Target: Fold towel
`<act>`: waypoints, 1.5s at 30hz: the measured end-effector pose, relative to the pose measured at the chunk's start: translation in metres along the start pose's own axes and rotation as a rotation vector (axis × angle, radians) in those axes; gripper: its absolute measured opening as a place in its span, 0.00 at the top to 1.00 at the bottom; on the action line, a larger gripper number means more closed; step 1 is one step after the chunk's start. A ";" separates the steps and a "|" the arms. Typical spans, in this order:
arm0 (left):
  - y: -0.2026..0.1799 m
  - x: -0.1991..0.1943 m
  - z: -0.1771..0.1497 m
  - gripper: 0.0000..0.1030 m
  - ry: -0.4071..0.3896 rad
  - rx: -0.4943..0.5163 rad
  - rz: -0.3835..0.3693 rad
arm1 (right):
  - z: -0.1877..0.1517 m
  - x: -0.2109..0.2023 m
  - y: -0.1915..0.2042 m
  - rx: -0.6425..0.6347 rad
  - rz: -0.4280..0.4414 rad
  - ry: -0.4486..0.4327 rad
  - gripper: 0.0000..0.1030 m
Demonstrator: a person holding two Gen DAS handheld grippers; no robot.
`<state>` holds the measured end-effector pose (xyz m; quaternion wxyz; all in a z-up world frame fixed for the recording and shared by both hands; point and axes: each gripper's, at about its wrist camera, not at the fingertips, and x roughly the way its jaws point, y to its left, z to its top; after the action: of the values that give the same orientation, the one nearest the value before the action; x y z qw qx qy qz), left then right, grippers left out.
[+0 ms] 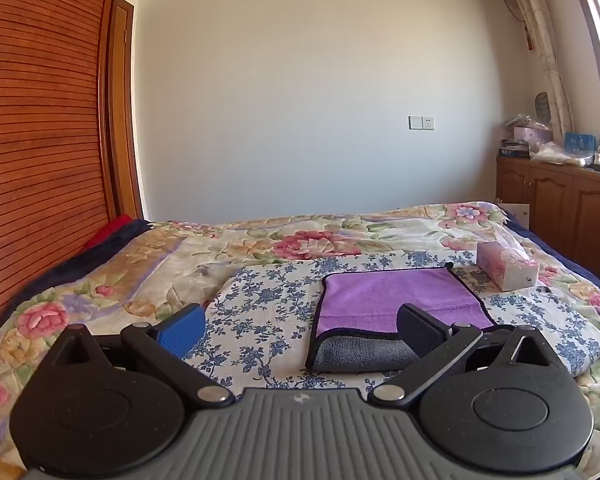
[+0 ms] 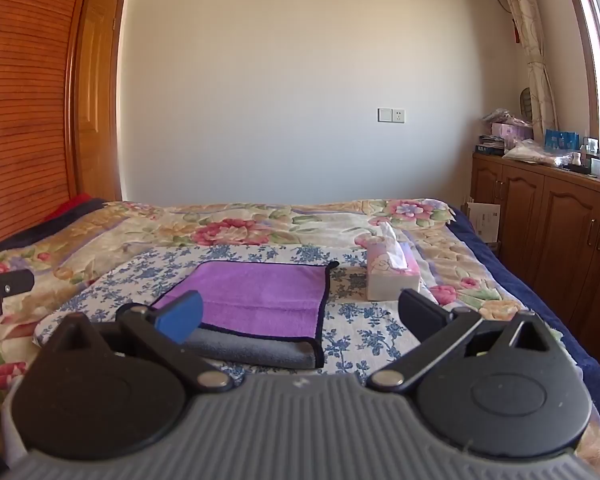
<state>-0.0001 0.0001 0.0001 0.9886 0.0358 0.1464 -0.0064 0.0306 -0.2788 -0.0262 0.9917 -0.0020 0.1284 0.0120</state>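
Observation:
A purple towel [image 1: 392, 300] with a dark border and a grey underside lies folded on a blue-flowered cloth [image 1: 268, 304] on the bed; its grey fold faces me. My left gripper [image 1: 300, 330] is open and empty, hovering just in front of the towel's left near corner. In the right wrist view the towel [image 2: 260, 300] lies ahead and left. My right gripper [image 2: 300, 318] is open and empty, near the towel's right near corner. The left gripper's body shows at that view's left edge [image 2: 4, 286].
A tissue box [image 1: 506, 270] stands on the bed right of the towel, also in the right wrist view [image 2: 392, 276]. A floral bedspread [image 1: 300, 240] covers the bed. A wooden wardrobe [image 1: 40, 140] stands left, wooden cabinets [image 2: 548, 220] with clutter on the right.

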 end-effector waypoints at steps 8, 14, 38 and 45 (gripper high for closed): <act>0.000 0.000 0.000 0.00 -0.004 0.005 0.001 | 0.000 0.000 0.001 -0.005 -0.003 0.001 0.00; 0.000 0.000 0.000 0.00 -0.005 0.005 0.002 | 0.000 0.000 0.001 -0.005 -0.003 0.001 0.00; 0.000 0.000 0.000 0.00 -0.005 0.008 0.002 | 0.000 -0.001 0.002 -0.005 -0.002 0.001 0.00; 0.001 -0.001 0.000 0.00 -0.006 0.009 0.006 | 0.000 -0.001 0.002 -0.005 -0.002 0.001 0.00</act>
<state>-0.0013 0.0008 0.0008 0.9888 0.0405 0.1436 -0.0043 0.0299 -0.2772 -0.0260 0.9916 -0.0045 0.1288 0.0111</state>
